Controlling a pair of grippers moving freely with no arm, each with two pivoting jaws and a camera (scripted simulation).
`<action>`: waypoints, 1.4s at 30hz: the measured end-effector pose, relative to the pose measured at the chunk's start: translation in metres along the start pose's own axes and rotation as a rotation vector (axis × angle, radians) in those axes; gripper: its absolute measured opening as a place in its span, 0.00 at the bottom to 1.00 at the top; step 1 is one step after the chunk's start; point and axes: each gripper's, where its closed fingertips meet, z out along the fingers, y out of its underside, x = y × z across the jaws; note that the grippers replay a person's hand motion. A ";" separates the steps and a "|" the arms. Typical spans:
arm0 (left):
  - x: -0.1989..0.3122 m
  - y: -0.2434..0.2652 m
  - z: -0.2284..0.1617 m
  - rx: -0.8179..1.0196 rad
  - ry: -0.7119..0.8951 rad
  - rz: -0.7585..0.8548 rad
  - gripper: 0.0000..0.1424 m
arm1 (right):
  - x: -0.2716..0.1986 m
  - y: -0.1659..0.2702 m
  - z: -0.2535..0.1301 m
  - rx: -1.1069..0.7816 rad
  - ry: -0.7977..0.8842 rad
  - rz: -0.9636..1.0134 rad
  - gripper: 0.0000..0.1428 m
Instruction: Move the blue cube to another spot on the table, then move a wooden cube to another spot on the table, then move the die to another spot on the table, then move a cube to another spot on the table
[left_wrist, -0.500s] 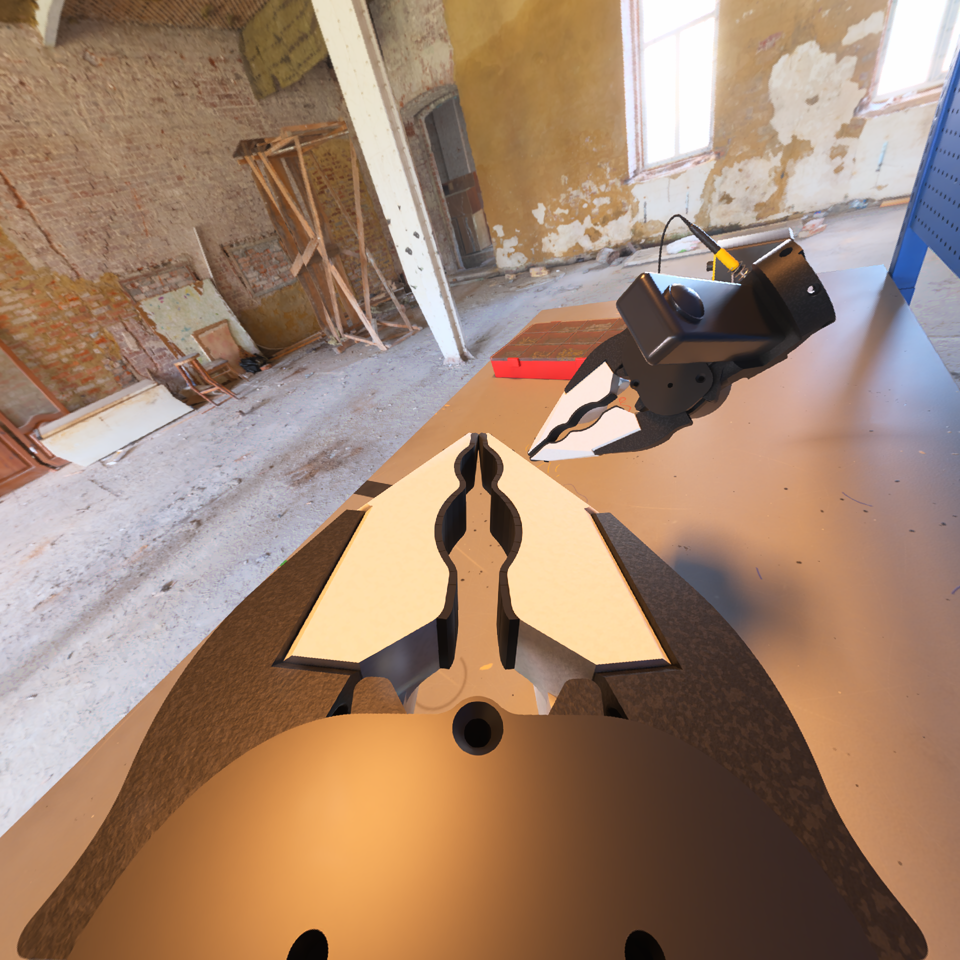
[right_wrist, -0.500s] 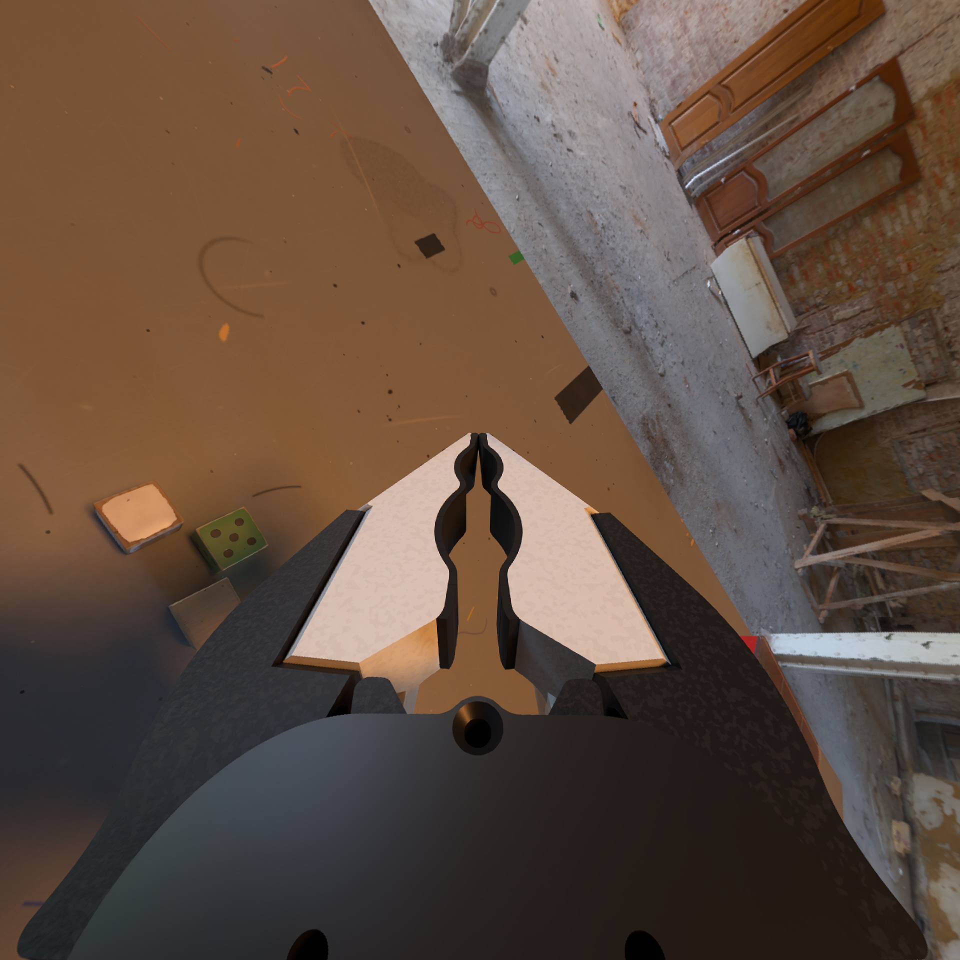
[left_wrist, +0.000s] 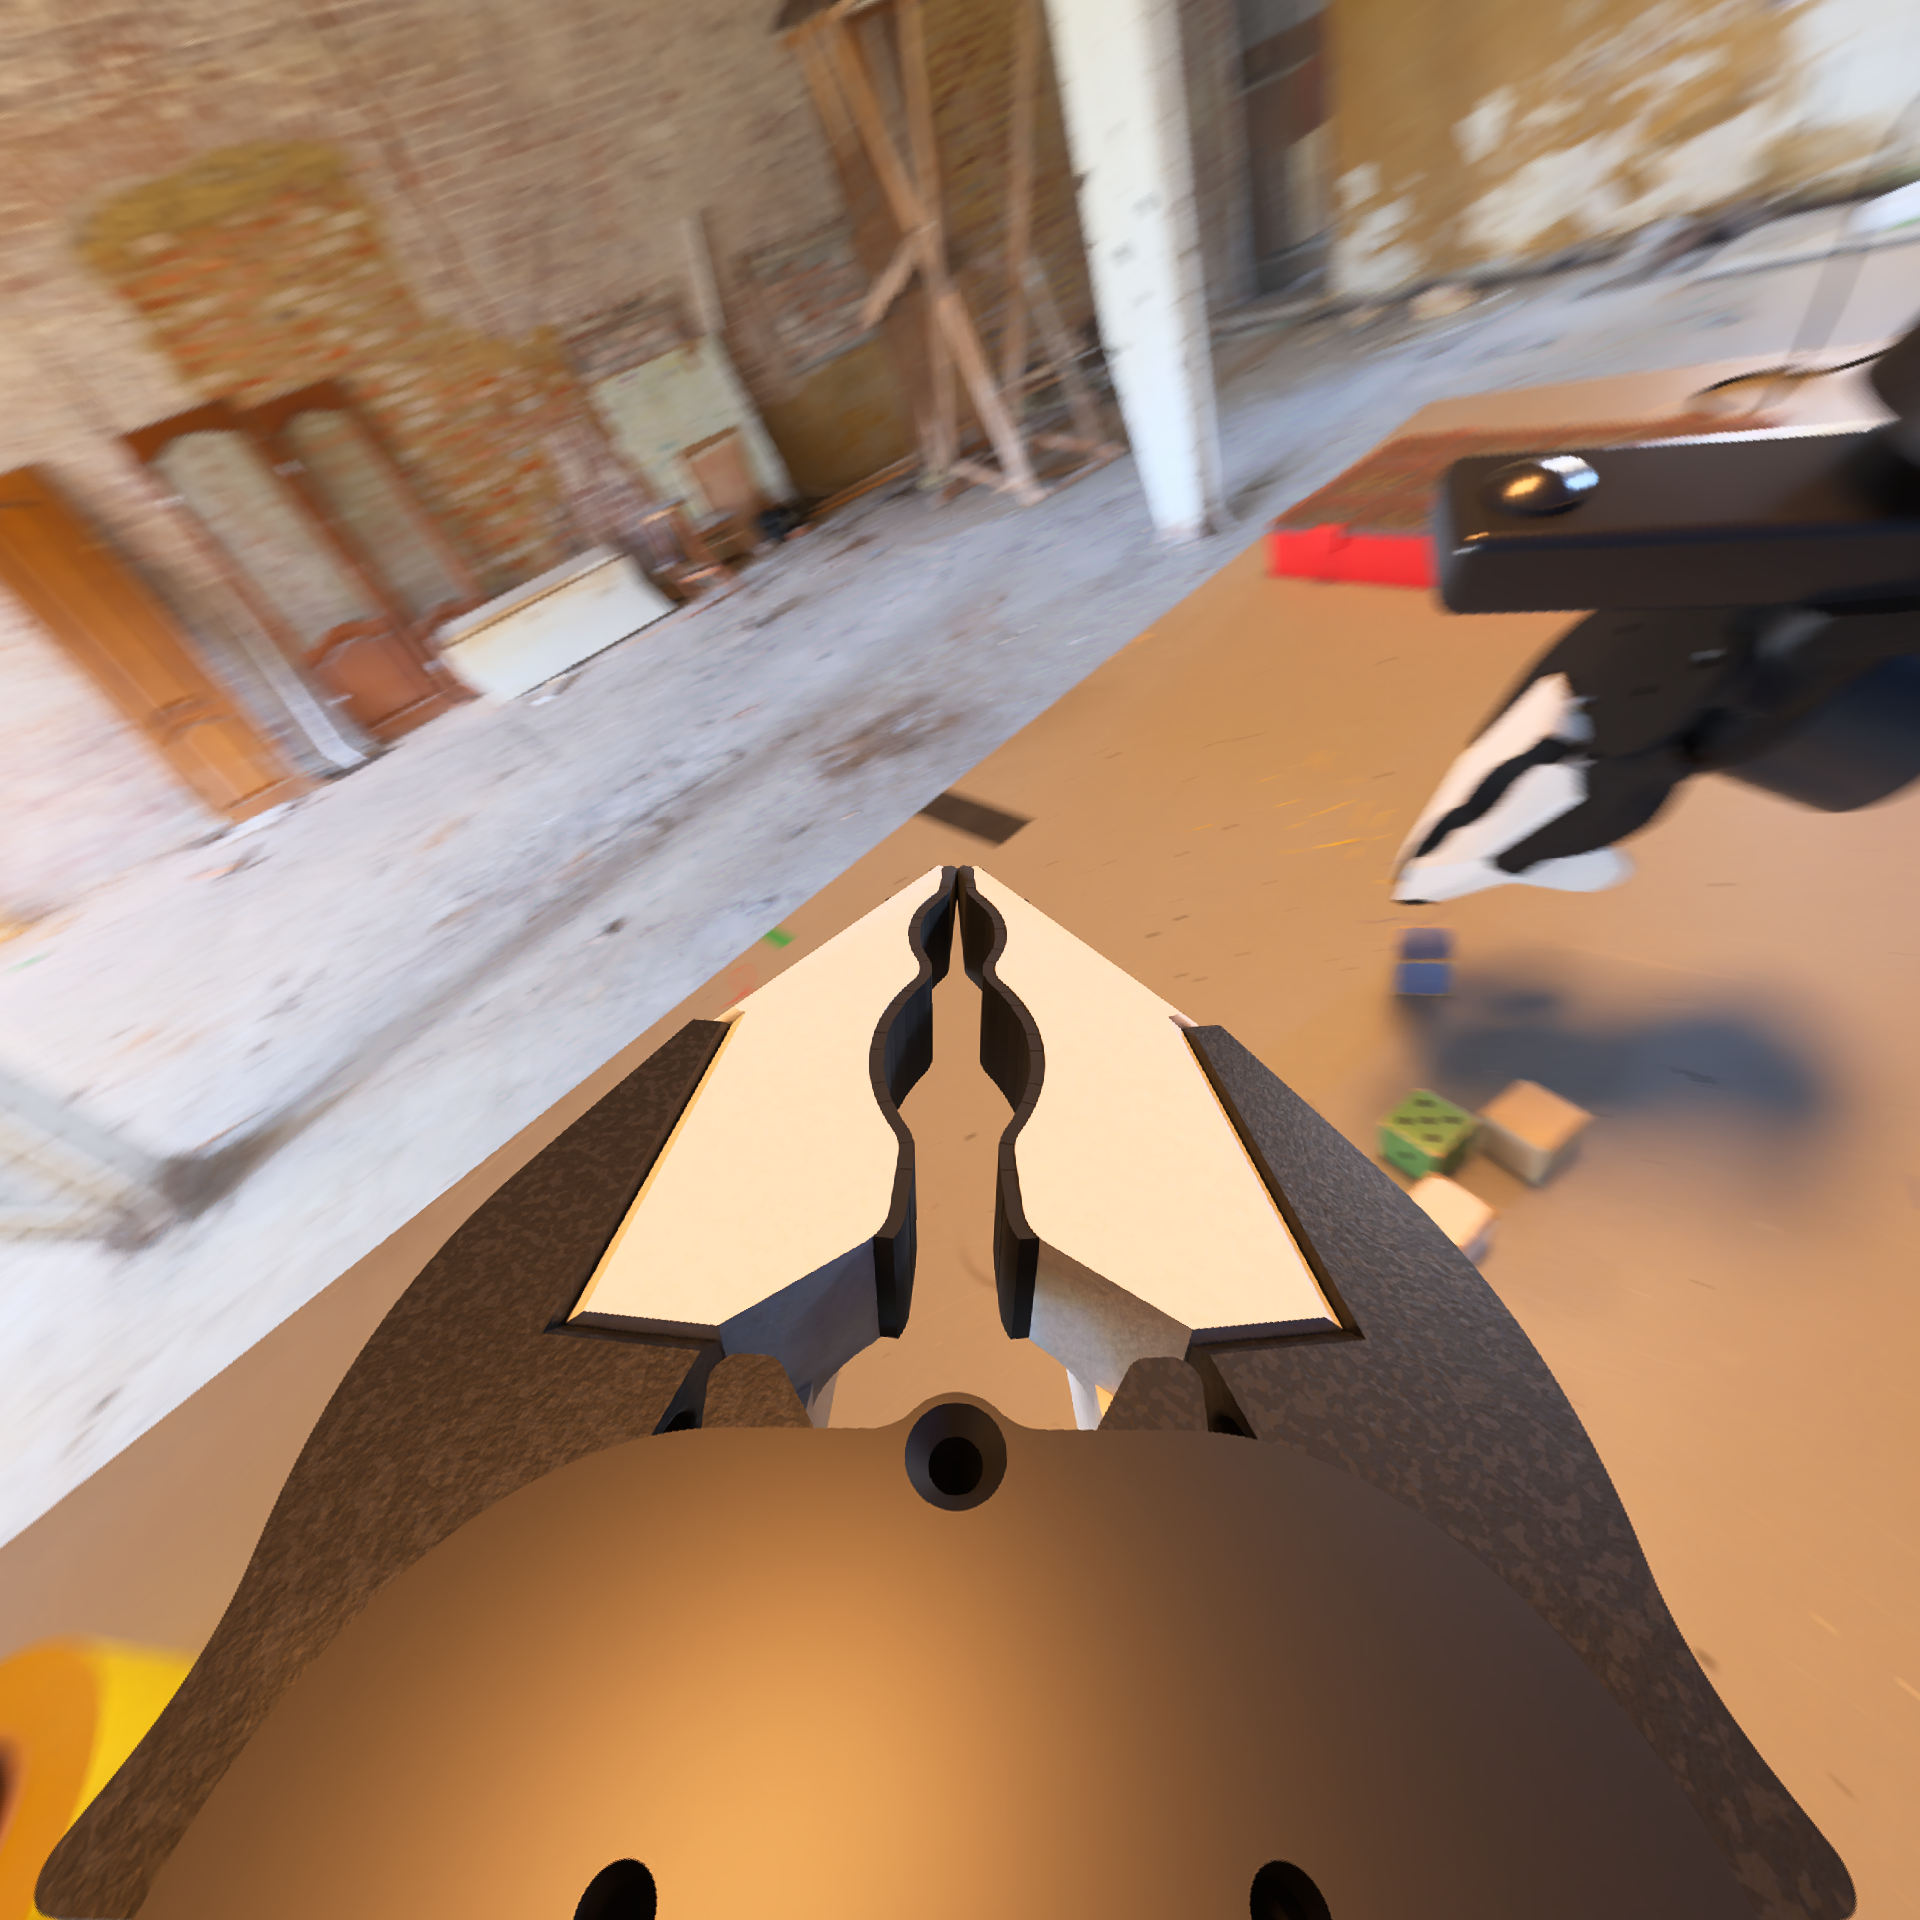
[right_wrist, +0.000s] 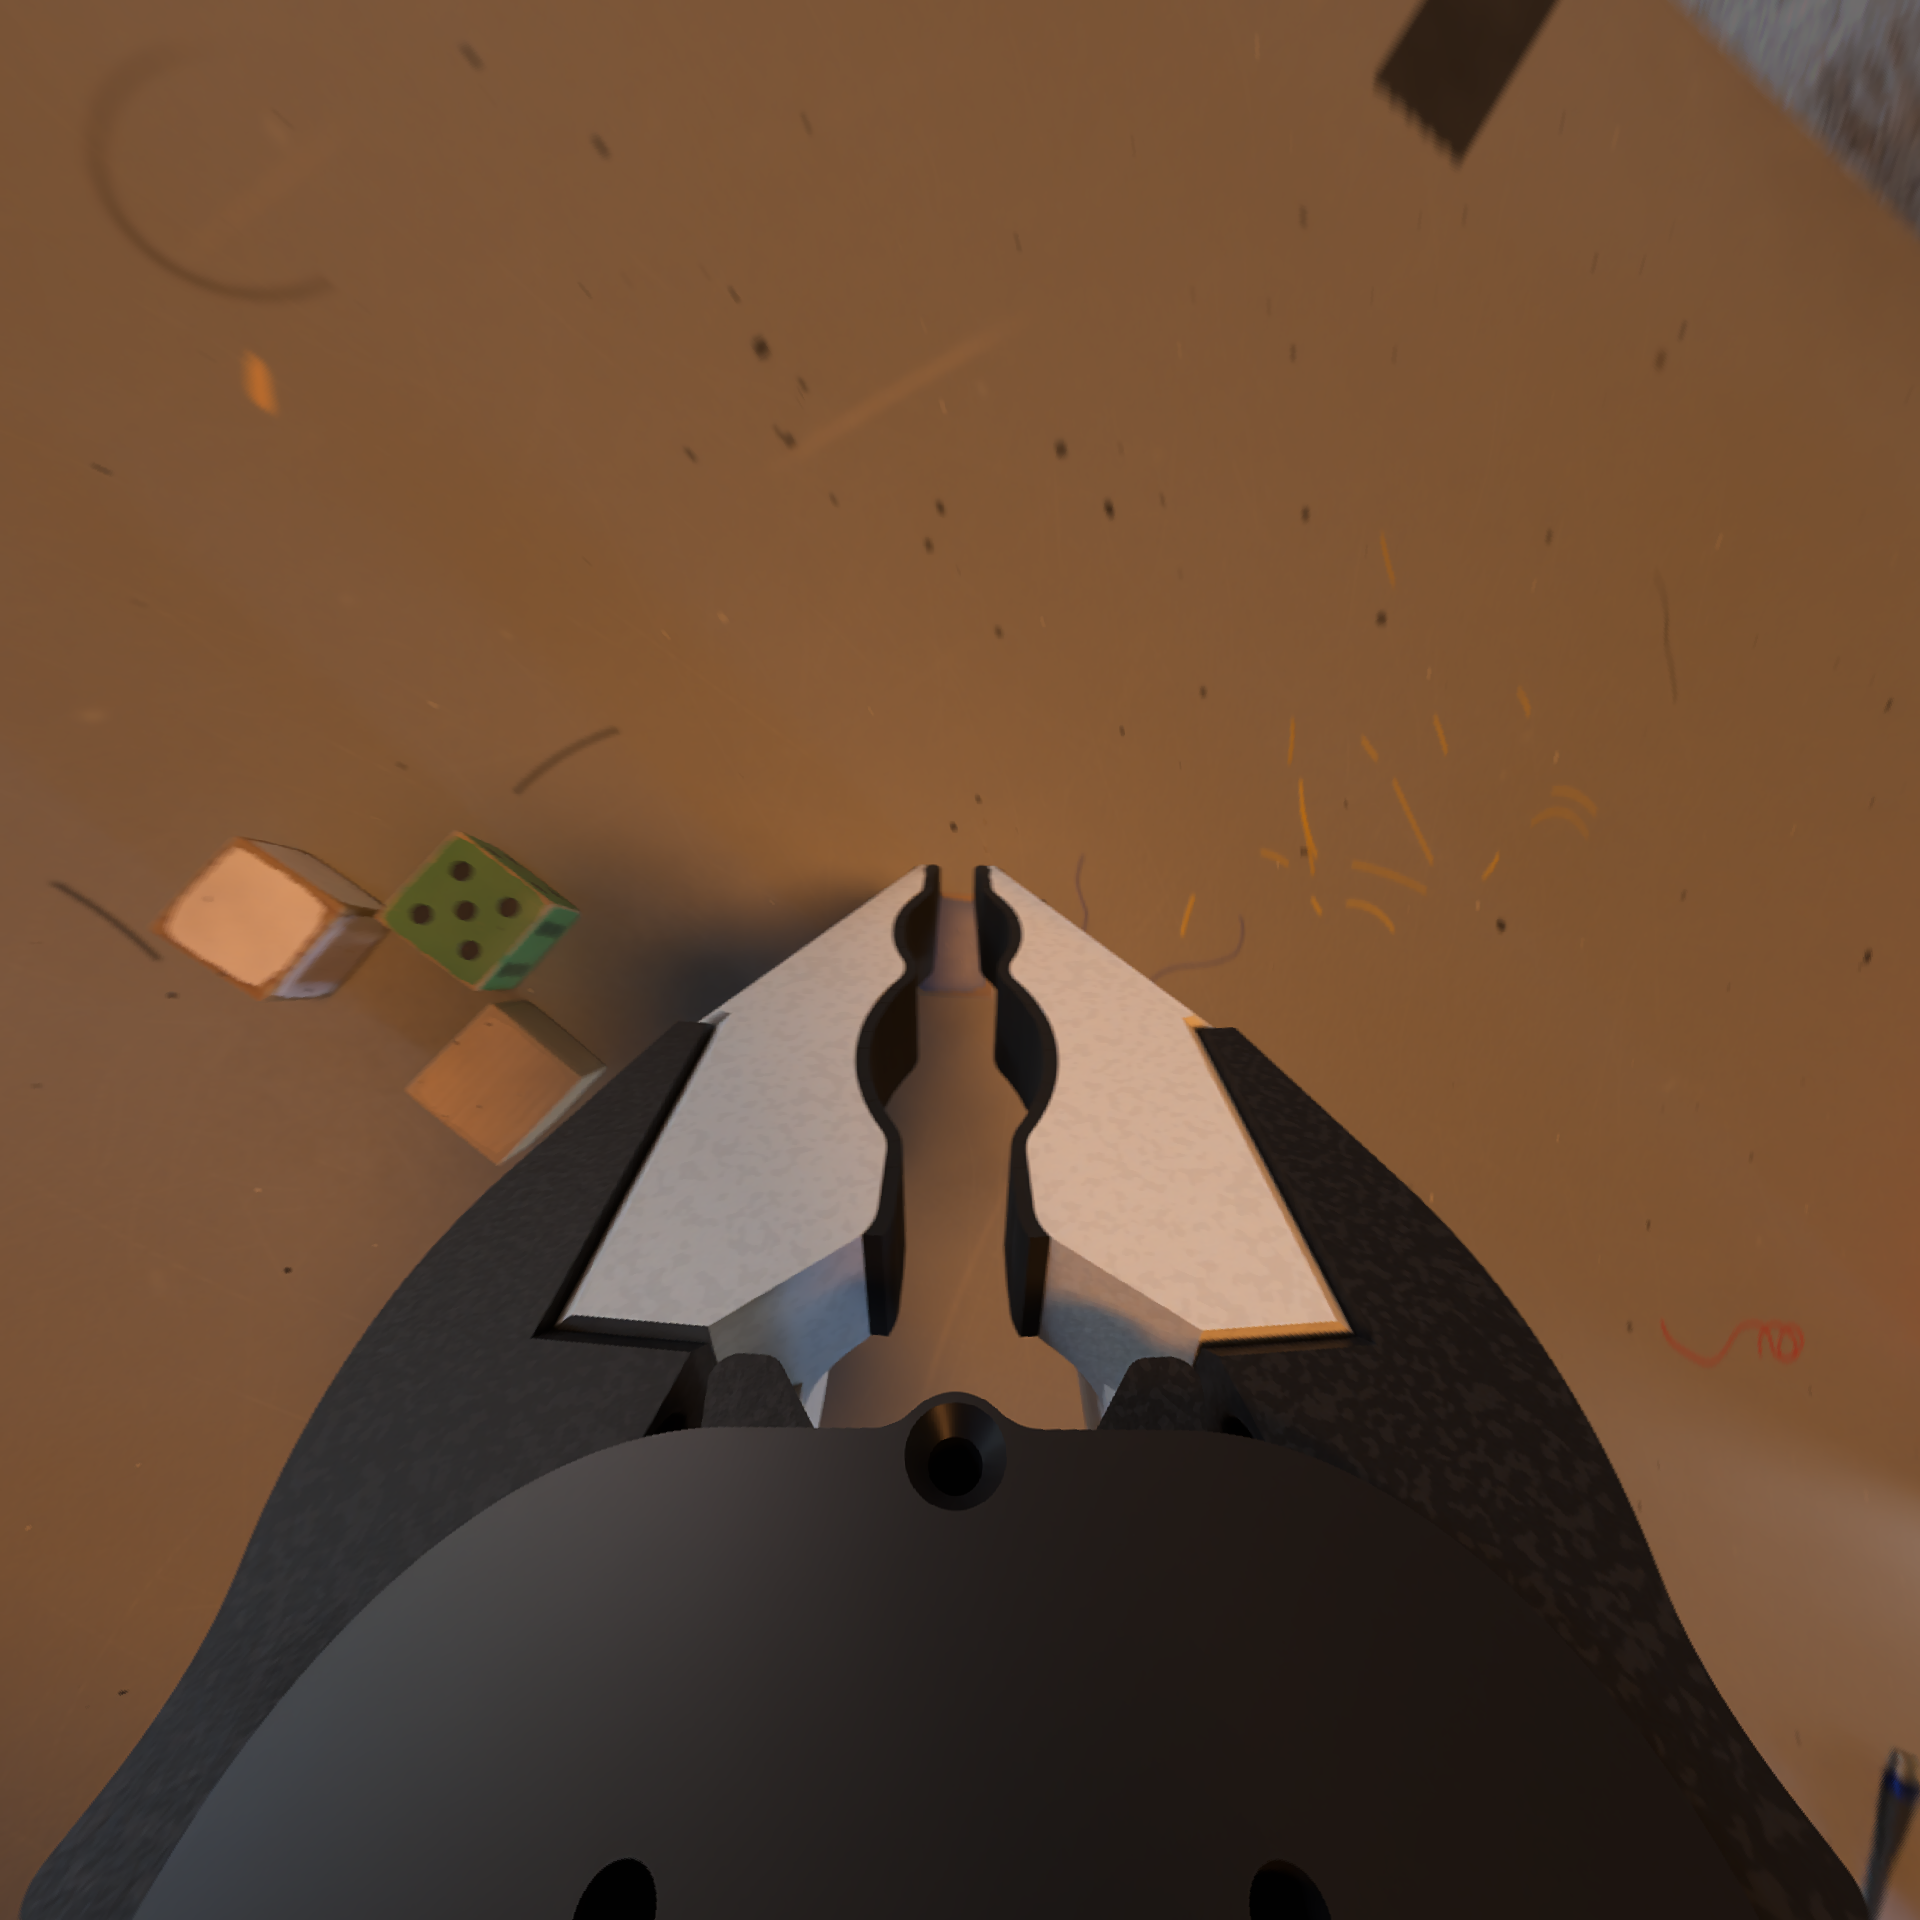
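Right gripper hangs right above the blue cube, jaws slightly parted; left gripper pressed together. Green die probably touches a wooden cube.

The brown table, scratched and speckled, carries a green die left of the right gripper's tips, touching a wooden cube, another wooden cube nearer. A blue cube sits below the tips.

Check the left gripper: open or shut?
Shut. The left gripper has its tips touching, with nothing held between them.
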 end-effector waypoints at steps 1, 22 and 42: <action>-0.006 0.007 0.006 -0.027 -0.065 0.009 0.00 | 0.002 0.006 0.004 -0.041 0.012 0.011 0.10; 0.007 0.062 0.055 -0.214 -0.176 0.007 0.29 | -0.013 0.049 0.038 -0.469 -0.089 0.049 0.19; 0.024 0.065 0.056 -0.270 -0.127 0.070 0.28 | 0.170 0.134 -0.049 -0.310 0.081 0.537 0.19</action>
